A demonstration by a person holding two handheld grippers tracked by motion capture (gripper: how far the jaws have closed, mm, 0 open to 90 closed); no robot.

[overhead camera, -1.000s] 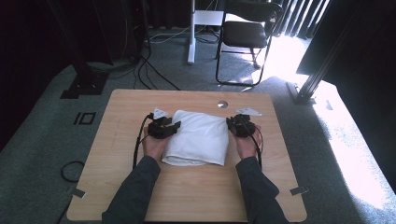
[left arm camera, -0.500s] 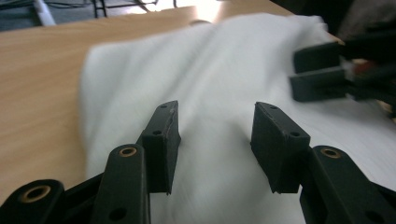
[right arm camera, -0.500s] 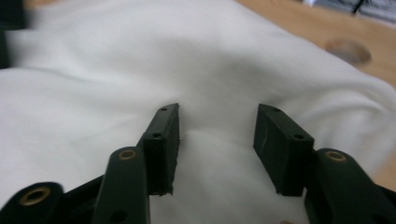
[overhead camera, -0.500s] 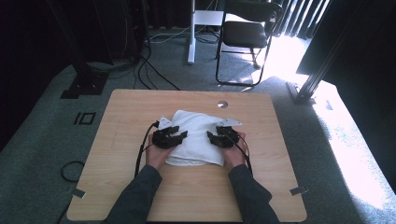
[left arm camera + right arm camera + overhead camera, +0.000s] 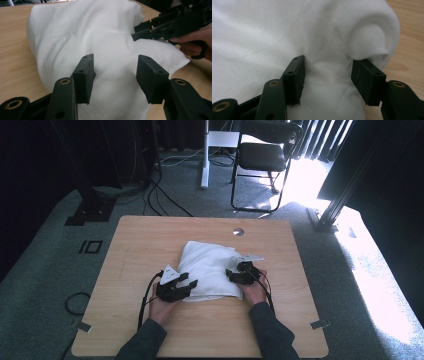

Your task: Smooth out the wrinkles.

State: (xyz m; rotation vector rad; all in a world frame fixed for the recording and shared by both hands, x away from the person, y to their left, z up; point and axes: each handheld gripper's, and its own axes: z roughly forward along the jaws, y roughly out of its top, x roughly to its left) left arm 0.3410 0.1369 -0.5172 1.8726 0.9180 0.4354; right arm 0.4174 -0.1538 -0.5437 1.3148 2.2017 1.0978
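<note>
Grey carpet surrounds a light wooden table, with a black folding chair and cables on the floor beyond its far edge. On the table lies a white cloth, folded over into a soft, bunched bundle. Its long axis runs from the near edge, between the two tools, away toward the far side of the table, leaning slightly to the left in the high view; the narrower, rounded end points away from the person.

The left hand-held gripper sits at the cloth's near left corner, its jaws aimed across the fabric toward the other hand. In the left gripper view the cloth fills the space ahead and swells up between the jaws, which stand apart and have just been opening; the pads do not press on it, so the grip is released.

The right hand-held gripper rests on the cloth's near right edge, pointing inward toward the left one. In the right gripper view a rounded fold bulges just above the right jaw, and fabric lies between the jaws. These have also just been opening and stand parted, released from the cloth.
</note>
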